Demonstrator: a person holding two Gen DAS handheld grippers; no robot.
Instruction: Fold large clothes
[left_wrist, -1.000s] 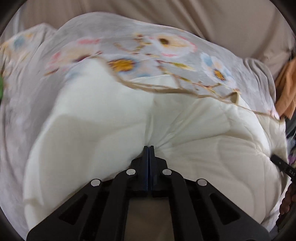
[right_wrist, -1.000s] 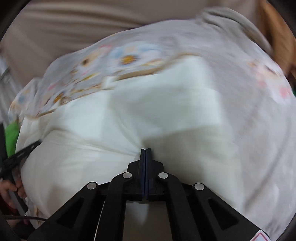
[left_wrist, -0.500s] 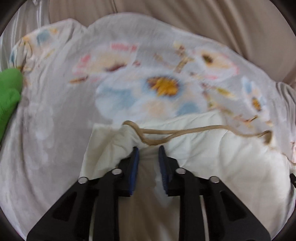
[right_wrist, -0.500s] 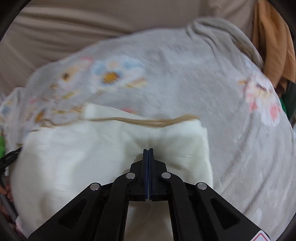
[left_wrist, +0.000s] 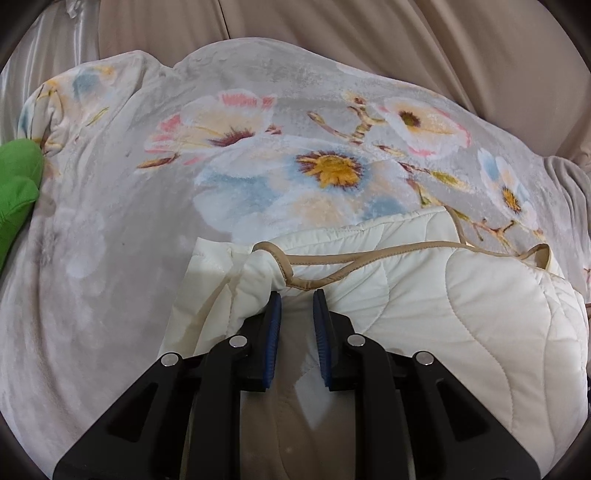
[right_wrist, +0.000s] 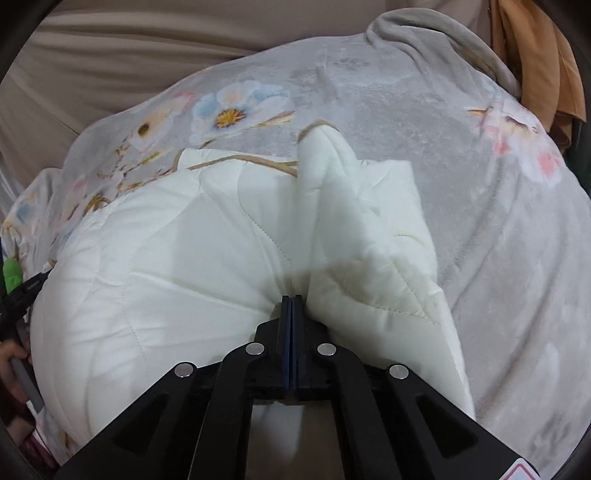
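The left gripper (left_wrist: 297, 301) has its jaws apart, pressing on nothing, above one cream quilted garment (left_wrist: 480, 295) with tan piping (left_wrist: 332, 258) in the lower middle of the frame. The right gripper (right_wrist: 291, 299) is clamped tight on a pinch of that garment (right_wrist: 166, 258). Beneath lies one grey floral blanket (left_wrist: 110, 240); one green cloth (left_wrist: 18, 177) sits at the left edge, one orange cloth (right_wrist: 535, 66) at the upper right.

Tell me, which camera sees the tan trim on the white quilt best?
The left wrist view: the tan trim loops plainly across the white quilt. The right wrist view shows only short, farther stretches.
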